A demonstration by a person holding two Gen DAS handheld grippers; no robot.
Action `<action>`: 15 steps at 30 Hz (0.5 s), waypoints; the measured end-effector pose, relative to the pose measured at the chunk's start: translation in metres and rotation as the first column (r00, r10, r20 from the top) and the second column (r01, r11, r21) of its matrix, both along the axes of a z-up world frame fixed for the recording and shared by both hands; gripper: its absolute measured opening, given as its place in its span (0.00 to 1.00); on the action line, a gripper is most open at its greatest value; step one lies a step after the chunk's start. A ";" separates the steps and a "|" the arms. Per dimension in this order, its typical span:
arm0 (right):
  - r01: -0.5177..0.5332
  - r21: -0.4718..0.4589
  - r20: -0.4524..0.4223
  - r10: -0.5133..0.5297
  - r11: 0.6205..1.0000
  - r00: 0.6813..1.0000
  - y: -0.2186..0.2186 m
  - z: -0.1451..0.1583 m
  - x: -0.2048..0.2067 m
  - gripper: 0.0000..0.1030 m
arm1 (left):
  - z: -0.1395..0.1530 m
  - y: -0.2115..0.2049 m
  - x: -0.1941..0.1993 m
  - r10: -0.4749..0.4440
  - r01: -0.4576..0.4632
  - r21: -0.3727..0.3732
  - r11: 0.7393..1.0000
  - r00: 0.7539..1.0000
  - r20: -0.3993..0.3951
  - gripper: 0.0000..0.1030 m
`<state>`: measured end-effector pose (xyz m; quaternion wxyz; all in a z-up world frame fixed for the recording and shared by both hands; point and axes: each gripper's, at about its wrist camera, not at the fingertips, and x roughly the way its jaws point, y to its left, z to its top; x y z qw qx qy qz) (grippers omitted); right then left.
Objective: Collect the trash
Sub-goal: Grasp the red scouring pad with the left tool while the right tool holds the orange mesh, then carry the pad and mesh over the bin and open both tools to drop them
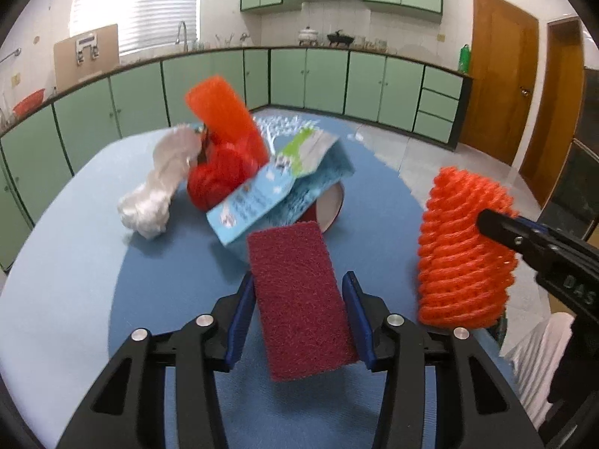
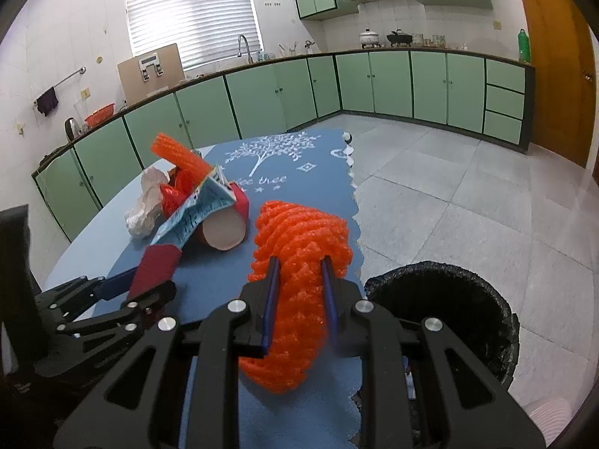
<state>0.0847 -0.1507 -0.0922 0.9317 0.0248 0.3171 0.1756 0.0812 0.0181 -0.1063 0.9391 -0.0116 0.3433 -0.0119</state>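
The right gripper [image 2: 299, 280] holds the orange foam net [image 2: 299, 299] just left of the black bin [image 2: 498, 321], and the left gripper [image 1: 299, 299], jaws around the dark red sponge [image 1: 299, 299], seems to grip it; next, probably carry both over the bin.

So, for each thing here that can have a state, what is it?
Left hand-held gripper: shut on the dark red scouring pad.
Right hand-held gripper: shut on the orange foam net, lifted.
Red cup: lying on its side.
Bin: open, black bag inside.
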 end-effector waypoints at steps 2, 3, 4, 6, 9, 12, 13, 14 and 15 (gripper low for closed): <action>-0.001 -0.003 0.011 0.001 1.000 1.000 0.000 0.006 -0.002 0.20 | 0.009 0.000 -0.004 -0.006 0.006 -0.009 1.000 1.000 0.016 0.45; -0.002 -0.002 0.020 0.003 1.000 1.000 0.000 0.010 -0.004 0.20 | 0.012 -0.001 -0.005 -0.009 0.009 -0.012 1.000 1.000 0.023 0.45; -0.004 -0.003 0.028 0.004 1.000 1.000 0.000 0.013 -0.006 0.20 | 0.017 -0.001 -0.008 -0.013 0.014 -0.013 1.000 0.999 0.034 0.45; -0.009 -0.006 0.045 0.010 1.000 0.999 0.000 0.020 -0.009 0.20 | 0.025 -0.001 -0.012 -0.022 0.022 -0.013 1.000 0.998 0.051 0.45; -0.013 -0.005 0.063 0.014 1.000 0.998 0.001 0.030 -0.013 0.20 | 0.034 -0.005 -0.016 -0.030 0.031 -0.017 0.999 0.997 0.071 0.45; -0.010 0.002 0.070 0.010 1.000 0.997 -0.001 0.037 -0.017 0.20 | 0.045 -0.008 -0.019 -0.037 0.039 -0.021 0.999 0.995 0.092 0.45; -0.007 0.001 0.073 0.007 1.000 0.997 -0.002 0.039 -0.018 0.20 | 0.048 -0.008 -0.020 -0.040 0.042 -0.022 0.999 0.994 0.097 0.45; -0.005 0.000 0.077 0.005 1.000 0.997 -0.002 0.041 -0.020 0.20 | 0.051 -0.008 -0.020 -0.043 0.045 -0.024 0.999 0.994 0.102 0.45; -0.002 0.002 0.082 0.002 1.000 0.997 -0.004 0.043 -0.022 0.20 | 0.054 -0.010 -0.021 -0.046 0.049 -0.025 0.998 0.993 0.109 0.45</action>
